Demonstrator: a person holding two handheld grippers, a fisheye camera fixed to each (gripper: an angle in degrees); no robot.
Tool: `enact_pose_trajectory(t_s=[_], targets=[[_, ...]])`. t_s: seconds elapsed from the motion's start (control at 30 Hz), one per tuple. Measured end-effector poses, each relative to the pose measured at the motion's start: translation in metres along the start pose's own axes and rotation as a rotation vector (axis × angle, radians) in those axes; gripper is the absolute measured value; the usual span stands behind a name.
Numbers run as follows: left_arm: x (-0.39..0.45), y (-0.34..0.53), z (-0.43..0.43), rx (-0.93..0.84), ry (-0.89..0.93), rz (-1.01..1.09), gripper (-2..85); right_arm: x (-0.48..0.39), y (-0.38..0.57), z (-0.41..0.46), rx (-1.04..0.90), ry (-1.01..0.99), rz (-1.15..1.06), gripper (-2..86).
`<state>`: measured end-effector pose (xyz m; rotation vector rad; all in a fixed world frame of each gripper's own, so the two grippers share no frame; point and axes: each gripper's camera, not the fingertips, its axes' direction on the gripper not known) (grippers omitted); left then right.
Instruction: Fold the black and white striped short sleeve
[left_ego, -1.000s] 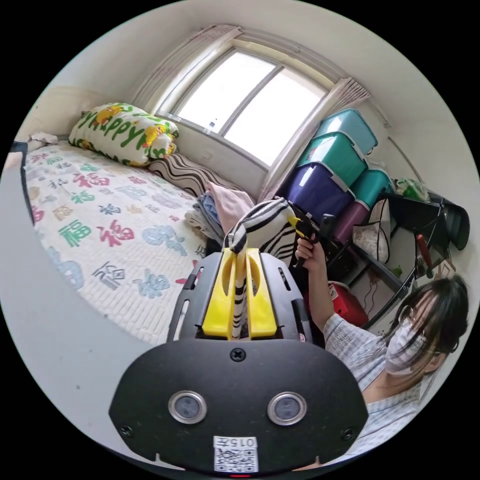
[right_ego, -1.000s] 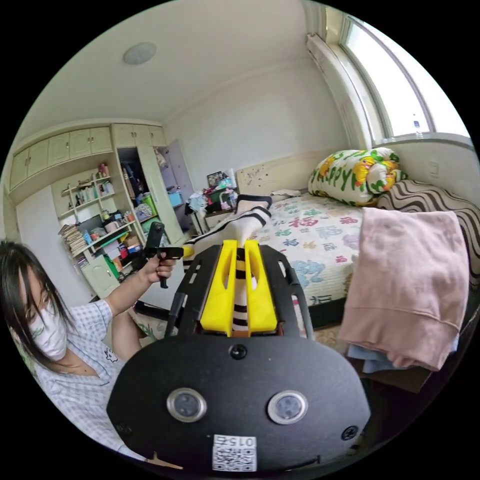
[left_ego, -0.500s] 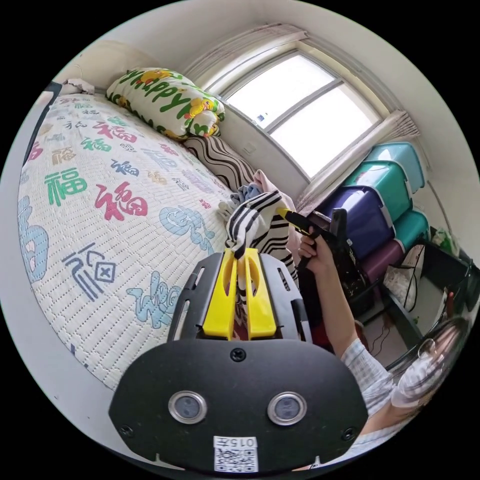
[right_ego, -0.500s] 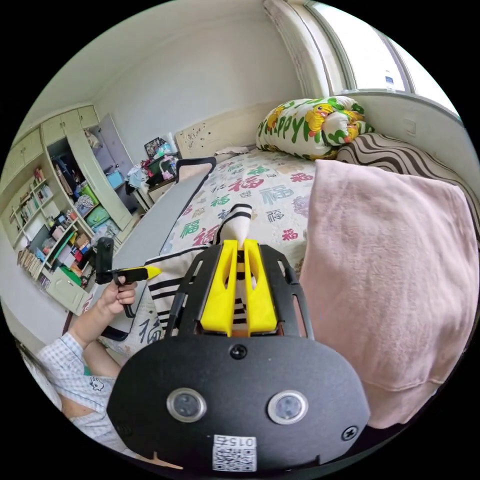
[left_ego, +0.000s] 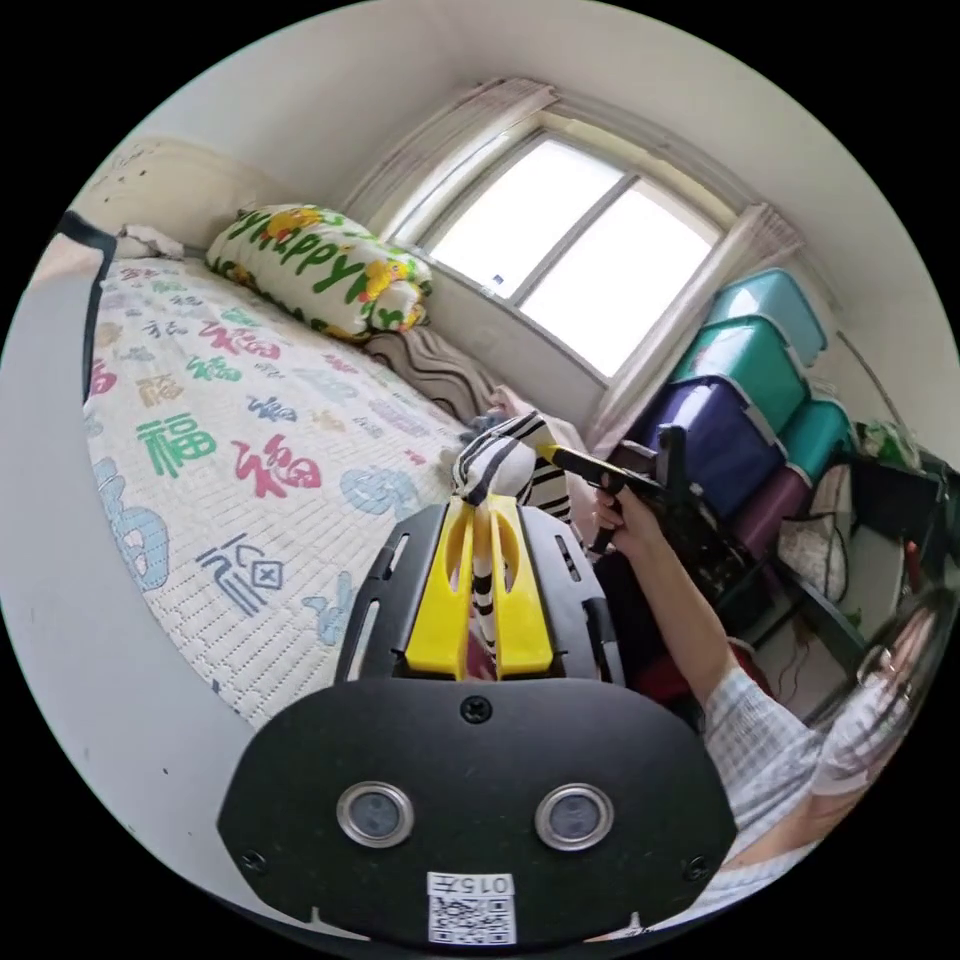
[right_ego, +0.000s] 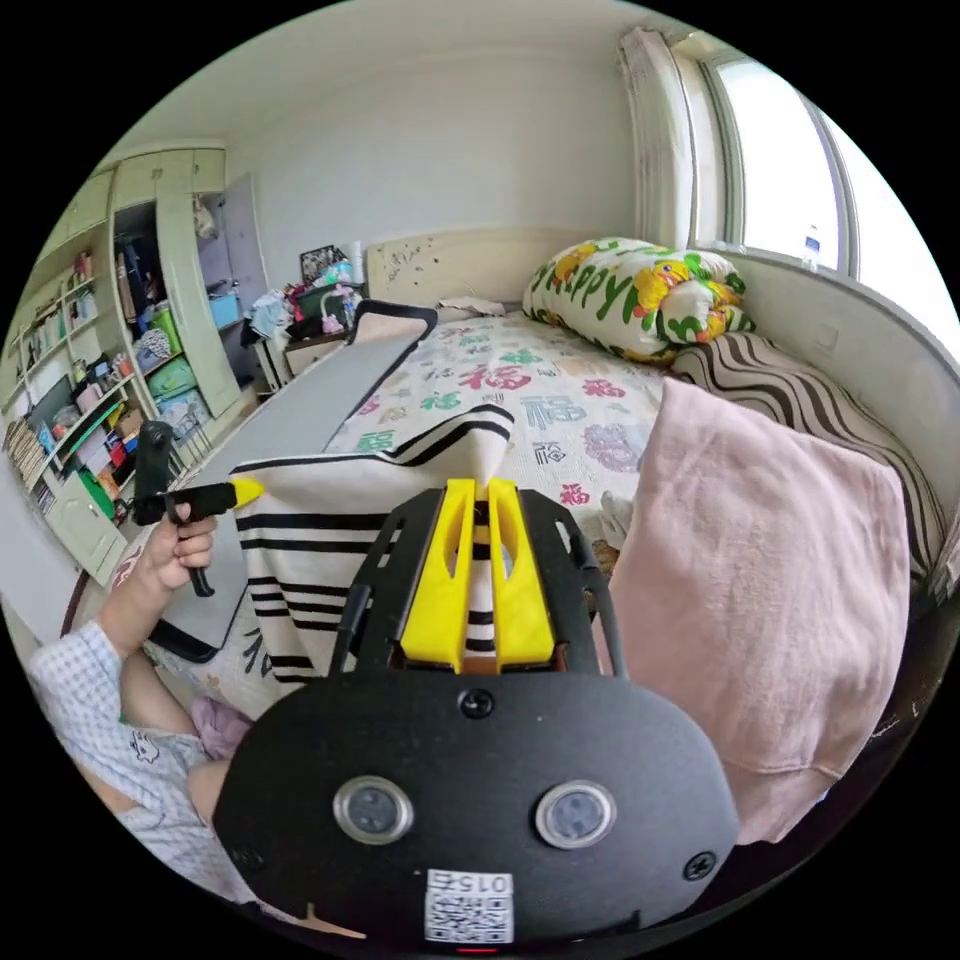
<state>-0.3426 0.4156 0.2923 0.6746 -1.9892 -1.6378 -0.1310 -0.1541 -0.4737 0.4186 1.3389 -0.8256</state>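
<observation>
You're holding the striped short sleeve (right_ego: 330, 520) stretched in the air over the bed (right_ego: 560, 400), left gripper (left_ego: 479, 520) and right gripper (right_ego: 478, 500) both clenched on its edge, so you're wanting even tension as you're lowering it flat.

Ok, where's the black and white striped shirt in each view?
Left gripper view: black and white striped shirt bunched at centre, above the yellow jaws.
Right gripper view: it is spread left of centre, over the bed.
Shared landmark: green-lettered rolled quilt under the window.
</observation>
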Motion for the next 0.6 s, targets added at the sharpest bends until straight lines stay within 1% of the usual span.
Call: enact_pose_trajectory(t_s=[0.07, 0.13, 0.2, 0.23, 0.27, 0.33, 0.4, 0.47, 0.5, 0.57, 0.6], targets=[[-0.041, 0.005, 0.023, -0.085, -0.101, -0.139, 2.1, 0.014, -0.007, 0.044, -0.114, 0.021, 0.129, 1.1], [-0.058, 0.016, 0.024, -0.101, -0.109, -0.175, 3.6, 0.015, -0.003, 0.045, -0.088, 0.030, 0.158, 0.3], [-0.057, 0.019, 0.017, -0.133, -0.141, -0.108, 4.8, 0.011, 0.007, 0.026, -0.031, 0.010, 0.102, 1.1], [-0.051, 0.018, 0.011, -0.142, -0.196, -0.056, 5.3, 0.012, 0.016, 0.008, 0.001, -0.008, 0.072, 2.3], [-0.042, 0.016, 0.005, -0.129, -0.247, -0.013, 5.7, 0.016, 0.027, -0.015, 0.039, -0.016, 0.055, 4.6], [-0.026, 0.011, -0.001, -0.089, -0.269, 0.040, 6.2, 0.028, 0.048, -0.053, 0.114, -0.006, 0.049, 6.8], [-0.006, 0.005, 0.001, -0.036, -0.257, 0.090, 6.5, 0.046, 0.070, -0.091, 0.194, 0.033, 0.053, 7.9], [0.026, -0.002, 0.024, -0.005, -0.215, 0.167, 7.2, 0.080, 0.101, -0.131, 0.252, 0.160, 0.136, 9.0], [0.034, -0.003, 0.034, -0.011, -0.197, 0.185, 7.4, 0.089, 0.109, -0.140, 0.261, 0.199, 0.161, 9.5], [0.055, -0.009, 0.086, -0.076, -0.090, 0.209, 8.7, 0.126, 0.144, -0.165, 0.297, 0.335, 0.289, 11.0], [0.059, -0.011, 0.101, -0.097, -0.056, 0.204, 9.5, 0.133, 0.153, -0.169, 0.303, 0.352, 0.313, 11.2]])
